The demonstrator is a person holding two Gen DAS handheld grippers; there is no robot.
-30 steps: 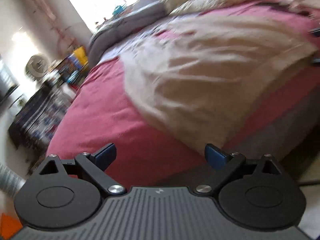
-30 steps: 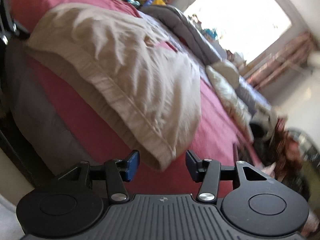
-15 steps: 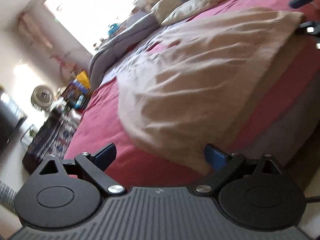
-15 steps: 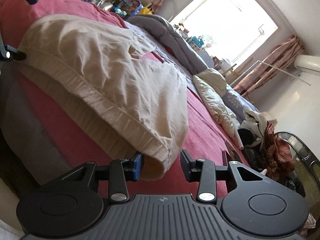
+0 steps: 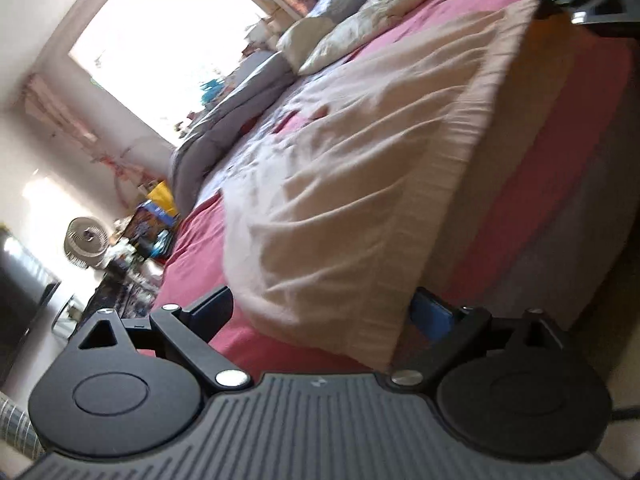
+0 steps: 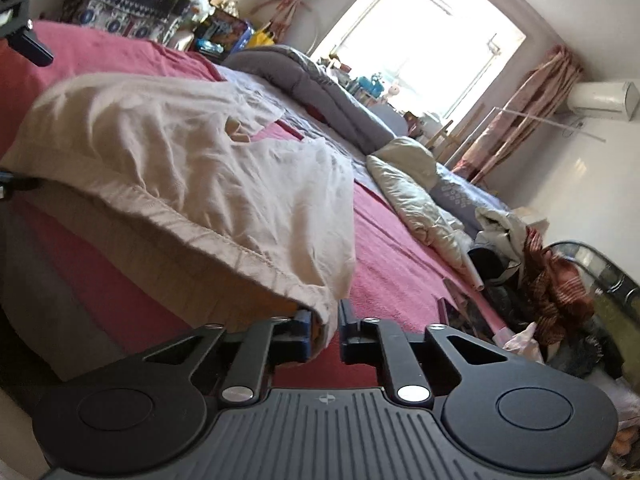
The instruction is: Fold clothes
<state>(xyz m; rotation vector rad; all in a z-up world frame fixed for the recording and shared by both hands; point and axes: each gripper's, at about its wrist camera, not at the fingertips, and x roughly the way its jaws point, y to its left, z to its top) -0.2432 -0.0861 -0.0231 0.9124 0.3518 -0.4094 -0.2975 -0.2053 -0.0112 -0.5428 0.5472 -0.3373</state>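
A beige garment (image 5: 360,180) (image 6: 180,152) lies spread on the red bed cover (image 5: 200,248) (image 6: 392,264), its hem hanging over the near edge. My left gripper (image 5: 322,312) is open wide, and the garment's near corner lies between its fingers without touching the pads. My right gripper (image 6: 323,330) is closing its jaws on the hem's other corner, and the cloth is pinched between the pads. Each gripper shows in the other view: the right gripper (image 5: 592,0) at the hem's far end, the left gripper (image 6: 24,40) at the left edge.
A grey duvet (image 6: 312,84) and pale pillows (image 6: 412,188) lie further back on the bed. A heap of clothes (image 6: 552,288) sits past the bed's right side. A fan (image 5: 86,242) and a patterned box (image 6: 120,4) stand beyond the left side.
The right jaws have closed in on the hem corner that lay between them. The left gripper has rolled and moved in, so the garment's corner now lies between its fingers.
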